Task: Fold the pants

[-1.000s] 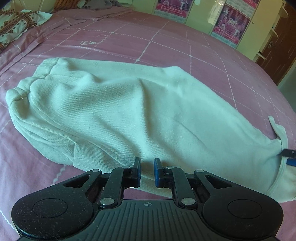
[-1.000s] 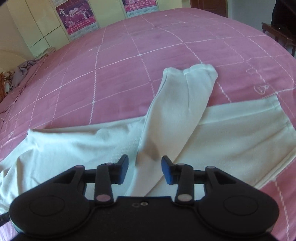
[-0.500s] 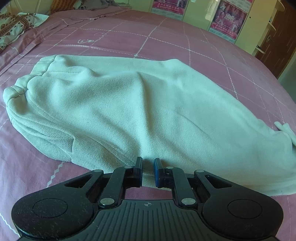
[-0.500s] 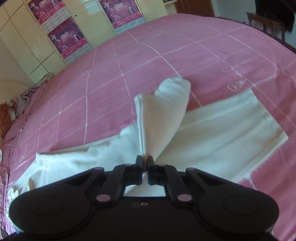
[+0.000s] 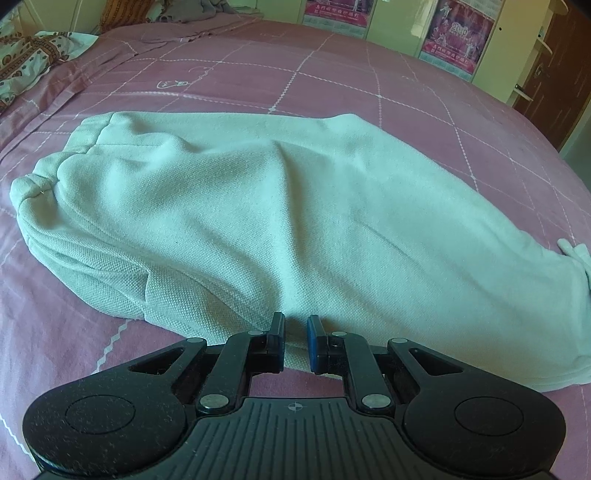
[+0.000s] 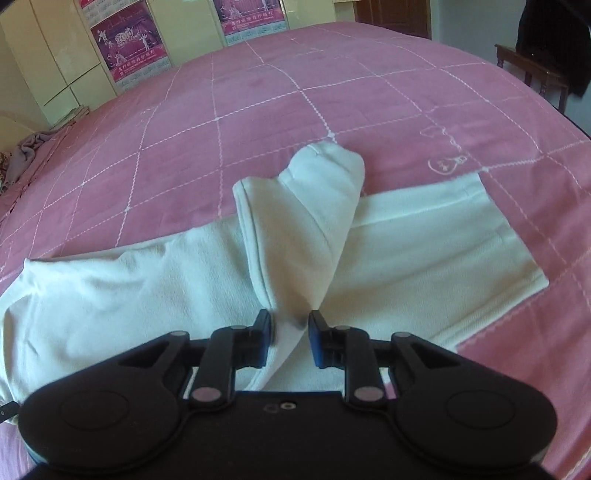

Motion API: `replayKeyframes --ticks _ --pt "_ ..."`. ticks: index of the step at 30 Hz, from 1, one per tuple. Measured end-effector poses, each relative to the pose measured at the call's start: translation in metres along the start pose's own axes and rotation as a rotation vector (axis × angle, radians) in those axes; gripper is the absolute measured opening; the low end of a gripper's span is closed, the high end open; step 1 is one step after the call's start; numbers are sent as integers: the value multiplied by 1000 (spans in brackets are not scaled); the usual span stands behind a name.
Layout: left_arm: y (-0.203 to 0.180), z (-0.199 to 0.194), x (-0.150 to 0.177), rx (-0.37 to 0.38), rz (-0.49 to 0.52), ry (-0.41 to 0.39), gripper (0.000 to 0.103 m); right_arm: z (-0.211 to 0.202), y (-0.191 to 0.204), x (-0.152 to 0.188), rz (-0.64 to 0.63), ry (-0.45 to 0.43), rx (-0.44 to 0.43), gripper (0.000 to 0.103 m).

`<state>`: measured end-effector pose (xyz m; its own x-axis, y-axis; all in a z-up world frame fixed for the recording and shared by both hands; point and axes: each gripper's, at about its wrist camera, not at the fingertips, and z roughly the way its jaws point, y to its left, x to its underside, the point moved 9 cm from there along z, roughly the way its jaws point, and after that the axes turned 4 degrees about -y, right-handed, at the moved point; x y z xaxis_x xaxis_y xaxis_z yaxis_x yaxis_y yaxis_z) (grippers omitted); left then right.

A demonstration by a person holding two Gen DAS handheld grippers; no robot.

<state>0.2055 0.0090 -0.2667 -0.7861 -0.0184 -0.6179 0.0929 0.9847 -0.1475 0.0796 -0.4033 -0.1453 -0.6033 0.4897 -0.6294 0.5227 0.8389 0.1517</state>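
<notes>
Pale mint-white pants (image 5: 295, 221) lie across the pink bed, waistband at the left of the left wrist view. My left gripper (image 5: 295, 332) sits at their near edge, shut on a fold of the cloth. In the right wrist view the pants (image 6: 110, 288) stretch from the left. One leg (image 6: 424, 251) lies flat to the right. The other leg (image 6: 306, 221) is bunched and runs from its cuff down into my right gripper (image 6: 290, 325). Its jaws are opening, with the bunched cloth loose between them.
The pink quilted bedspread (image 6: 295, 92) stretches all round the pants. A patterned cloth (image 5: 29, 66) and grey clothes (image 5: 192, 7) lie at the far left. Cupboards with posters (image 6: 125, 48) stand behind the bed, and a wooden stand (image 6: 532, 70) is at the far right.
My right gripper closed on the upper leg, dragged it nearer so it bunched up, and has now parted its jaws. The left gripper kept its hold and place.
</notes>
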Motion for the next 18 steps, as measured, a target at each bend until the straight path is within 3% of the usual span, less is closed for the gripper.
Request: replayKeyframes --ticks 4,6,9,11,12,15,18 --pt "1 0 0 -3 -8 0 13 20 12 -17 -108 -3 76 50" --pt "0 0 1 -8 -3 0 13 32 17 -23 -186 -7 139 52" --pt "0 0 1 -8 -6 0 13 48 20 -33 -243 -12 190 43" --pt "0 0 1 -8 -6 0 13 55 17 -43 -220 -12 185 13" --pt "0 1 1 -9 -4 0 13 55 15 -49 -188 -13 164 5" --pt "0 1 1 -12 4 2 13 40 11 -68 -76 -45 57 5" --pt "0 0 0 -10 5 -3 13 -10 17 -98 21 -185 -108 5"
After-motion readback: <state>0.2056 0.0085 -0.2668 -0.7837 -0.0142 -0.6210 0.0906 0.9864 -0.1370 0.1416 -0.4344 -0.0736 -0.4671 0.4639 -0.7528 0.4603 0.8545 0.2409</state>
